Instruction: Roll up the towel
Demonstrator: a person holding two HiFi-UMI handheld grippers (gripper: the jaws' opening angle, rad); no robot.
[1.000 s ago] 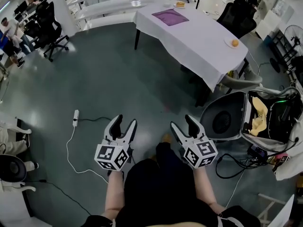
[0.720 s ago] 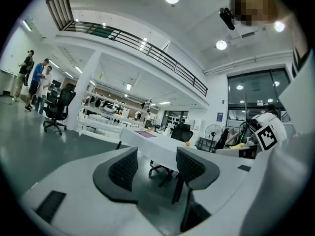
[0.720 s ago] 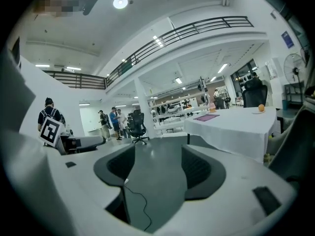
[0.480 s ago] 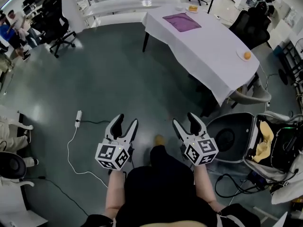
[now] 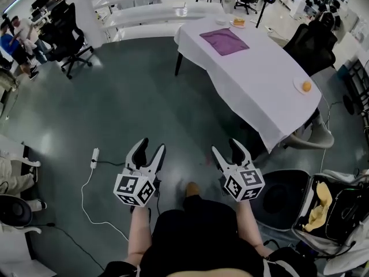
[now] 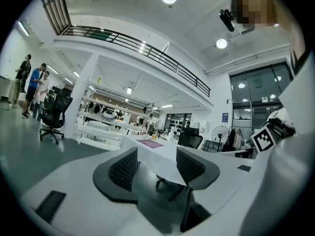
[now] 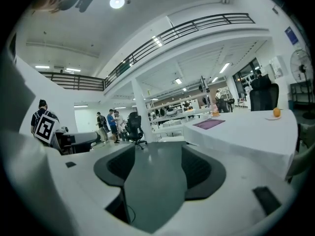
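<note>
We held the white, marker-cubed left hand-held gripper (image 5: 150,147) and the matching right hand-held gripper (image 5: 226,149) low before us over the grey-green floor (image 5: 144,97), each with its jaws apart and nothing between them. The flat purple cloth towel (image 5: 223,41) lay well apart from both, toward the far end of the long white-clothed table (image 5: 253,79). We judged the step to be the approach: reach the table, square up to one short towel edge, and pinch it evenly.
</note>
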